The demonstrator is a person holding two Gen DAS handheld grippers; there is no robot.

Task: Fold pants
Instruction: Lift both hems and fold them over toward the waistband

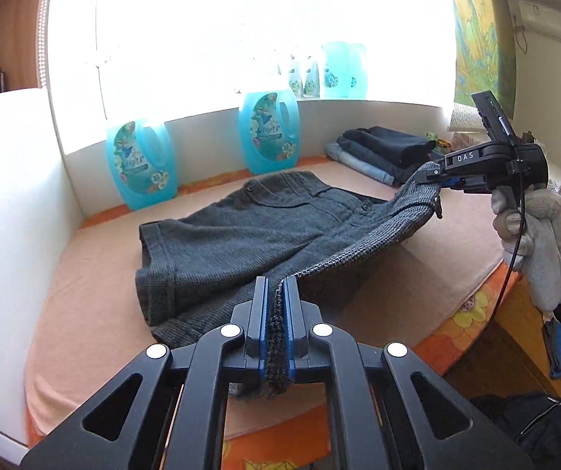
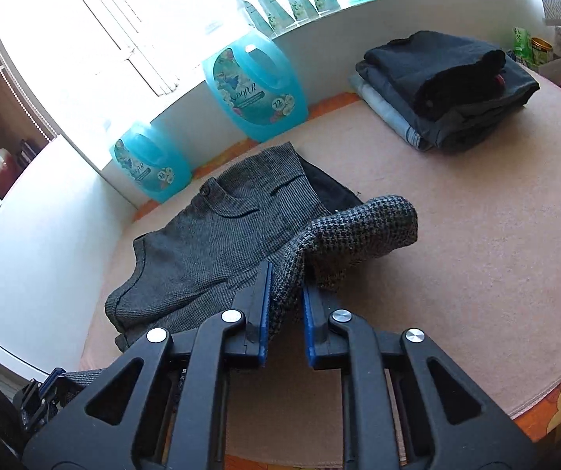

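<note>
Both tools clamp the near edge of the grey pants (image 1: 241,235), left tool (image 1: 276,293) and right tool (image 2: 286,286), raising it to fold over the half resting on the tabletop (image 2: 456,254).

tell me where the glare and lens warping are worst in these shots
Left wrist view: the window is blown out white, washing out the bottles on the sill; edges curve. Right wrist view: same glare upper left, the table rim bows strongly.

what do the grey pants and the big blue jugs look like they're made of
Grey pants: a woven, wool-like cloth with a matte finish, judging by the small check weave and coarse texture at the gripped edge. Blue jugs: translucent, glossy plastic, most likely; window light glows through them and each has a moulded handle.
</note>
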